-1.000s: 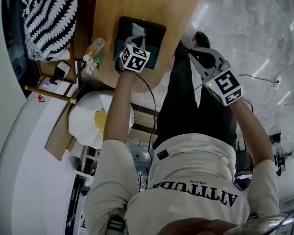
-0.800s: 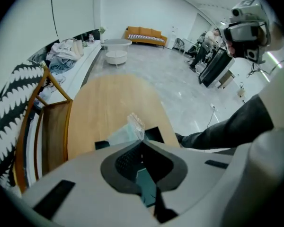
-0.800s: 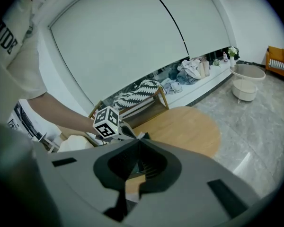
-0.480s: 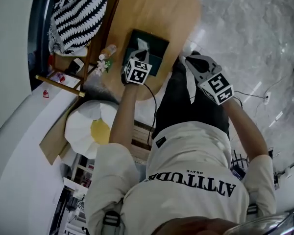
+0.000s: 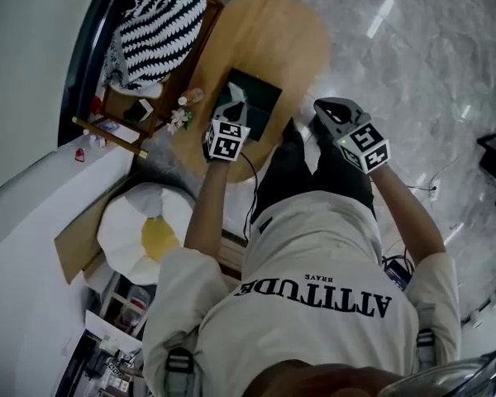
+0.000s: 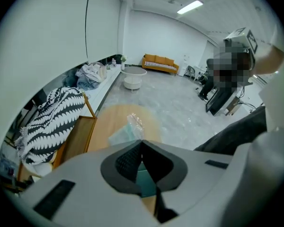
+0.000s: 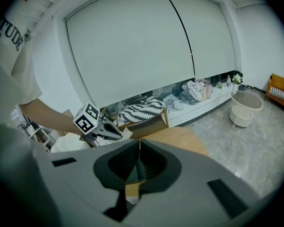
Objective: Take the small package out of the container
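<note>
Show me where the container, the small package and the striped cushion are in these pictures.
container (image 5: pixel 263 99), head view, on its dark inner part.
small package (image 5: pixel 234 98), head view, on its pale crumpled plastic.
striped cushion (image 5: pixel 161 19), head view, on the middle of its cover.

Striped blanket (image 5: pixel 159 21) beside round wooden table (image 5: pixel 273 40)

Left gripper view — container (image 6: pixel 145 182) mostly hidden behind the left tongs (image 6: pixel 142 142); only a teal sliver shows between them. Package (image 6: pixel 134 124): lower edge covered — whether the tongs touch it cannot be read.
</note>
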`<state>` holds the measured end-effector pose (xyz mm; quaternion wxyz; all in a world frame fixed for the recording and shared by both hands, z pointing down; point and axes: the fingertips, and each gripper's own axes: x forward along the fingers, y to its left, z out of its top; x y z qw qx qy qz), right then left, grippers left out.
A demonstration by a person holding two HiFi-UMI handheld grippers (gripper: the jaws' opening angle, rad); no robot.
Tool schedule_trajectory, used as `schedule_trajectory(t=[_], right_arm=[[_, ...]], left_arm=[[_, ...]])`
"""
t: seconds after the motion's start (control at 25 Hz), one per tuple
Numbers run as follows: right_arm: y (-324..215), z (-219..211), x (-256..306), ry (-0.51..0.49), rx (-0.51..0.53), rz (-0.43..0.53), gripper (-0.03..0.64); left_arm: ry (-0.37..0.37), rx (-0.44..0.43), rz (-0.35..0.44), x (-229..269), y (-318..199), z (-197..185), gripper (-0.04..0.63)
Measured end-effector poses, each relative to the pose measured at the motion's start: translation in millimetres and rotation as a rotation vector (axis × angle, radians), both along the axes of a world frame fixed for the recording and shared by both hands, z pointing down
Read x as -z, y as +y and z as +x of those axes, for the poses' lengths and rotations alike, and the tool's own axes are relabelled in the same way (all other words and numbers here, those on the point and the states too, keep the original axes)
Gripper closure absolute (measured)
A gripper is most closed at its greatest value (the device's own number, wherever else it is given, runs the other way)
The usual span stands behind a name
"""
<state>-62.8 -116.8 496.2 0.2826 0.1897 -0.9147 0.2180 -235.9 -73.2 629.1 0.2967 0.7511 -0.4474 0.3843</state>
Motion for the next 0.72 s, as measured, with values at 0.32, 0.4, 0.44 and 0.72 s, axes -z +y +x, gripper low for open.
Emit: schedule_trajectory(t=[0.32, 0.4, 0.44, 0.72], right_arm=[[2, 7, 45, -0.026, 0.092, 0.035, 0.595], [1, 12, 52, -0.033, 0.123, 0.047, 0.595], [0, 15, 56, -0.036, 0.137, 0.055, 0.595], [-5, 41, 79, -0.082, 0.239, 0.07, 0.595]], left_arm=[[0.11, 0.191, 0.103, 72, 4, 7, 0.574], [0.126, 0.249, 0.13, 86, 7, 11, 0.574], [0.127, 0.272, 0.143, 92, 9, 14, 0.574], [0.103, 0.447, 0.229, 134, 35, 36, 0.574]])
